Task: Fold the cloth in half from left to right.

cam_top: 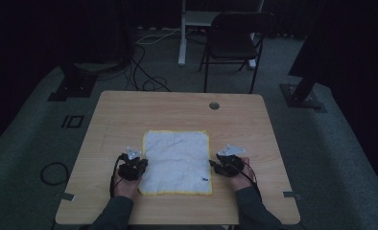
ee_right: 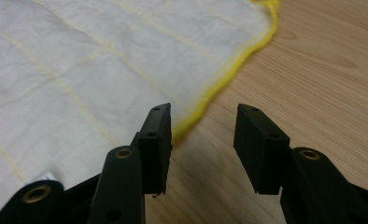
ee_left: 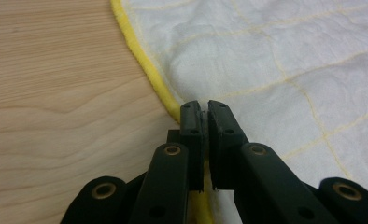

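A white cloth (cam_top: pixel 177 162) with a yellow hem lies flat on the tabletop (cam_top: pixel 124 110), near the person's edge, with one claw at each of its side edges. The left claw (ee_left: pixel 204 109) is clenched on the cloth's left hem: in the left gripper view the yellow border runs straight in between the two nearly touching jaws, and the cloth spreads away ahead and to the right of them. The right claw (ee_right: pixel 202 128) is released, its jaws standing well apart; in the right gripper view the yellow hem (ee_right: pixel 219 84) of the right edge ends against the inner face of the left-hand jaw, so the cloth lies mostly outside the gap, to that jaw's side, while bare wood fills the space between the jaws. The decisive relation is therefore lateral: the right edge sits just beside the open gap, not centred in it. Judged from this, the right claw would need to shift a little towards the cloth before it closes, so that both sides are gripped alike for a lift or fold.
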